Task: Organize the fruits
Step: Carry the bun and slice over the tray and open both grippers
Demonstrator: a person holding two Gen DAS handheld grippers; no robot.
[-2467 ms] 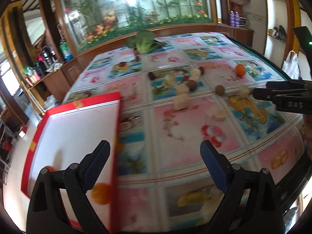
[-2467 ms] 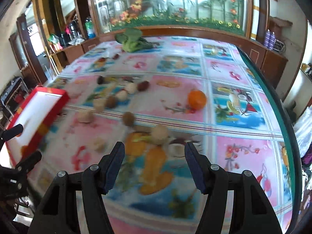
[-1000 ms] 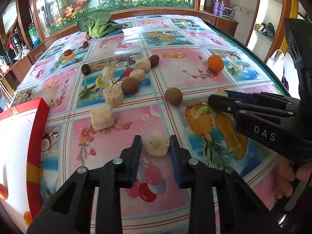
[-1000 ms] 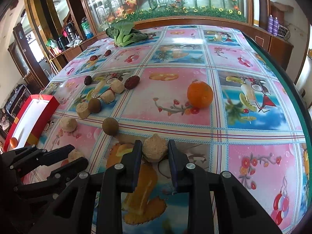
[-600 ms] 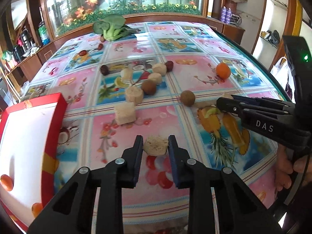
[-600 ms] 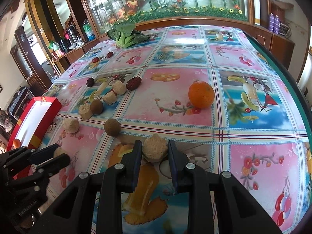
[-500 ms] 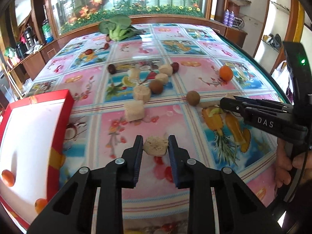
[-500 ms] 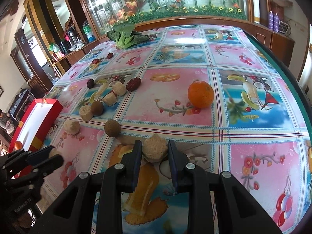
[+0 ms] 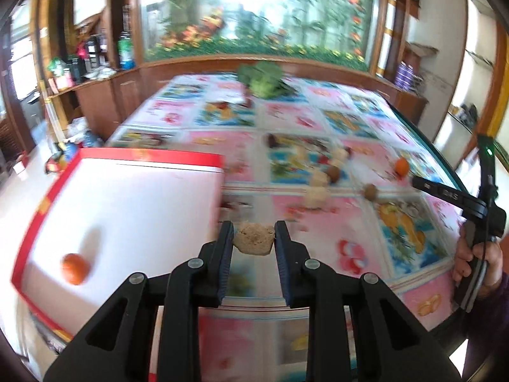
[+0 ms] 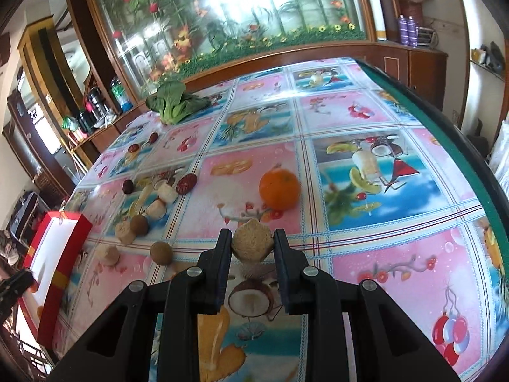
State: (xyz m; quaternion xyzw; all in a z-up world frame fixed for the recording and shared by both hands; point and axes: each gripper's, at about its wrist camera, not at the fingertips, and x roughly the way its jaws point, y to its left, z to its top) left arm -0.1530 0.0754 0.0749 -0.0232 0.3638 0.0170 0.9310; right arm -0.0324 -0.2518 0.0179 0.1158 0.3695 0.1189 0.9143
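Fruit-print cloth covers the counter (image 10: 366,254). Left gripper (image 9: 254,242) jaws clamp a tan lump (image 9: 254,242), held above the counter just beside the right edge of the red-rimmed tray (image 9: 149,160); one orange fruit (image 9: 74,268) lies in the tray. Right gripper (image 10: 252,248) jaws clamp a second tan lump (image 10: 252,247), lifted off the cloth. Beyond it: an orange (image 10: 280,188), brown round fruits (image 10: 161,252), pale chunks (image 10: 167,193), dark dates (image 10: 186,183). Leafy greens (image 10: 173,102) at far edge.
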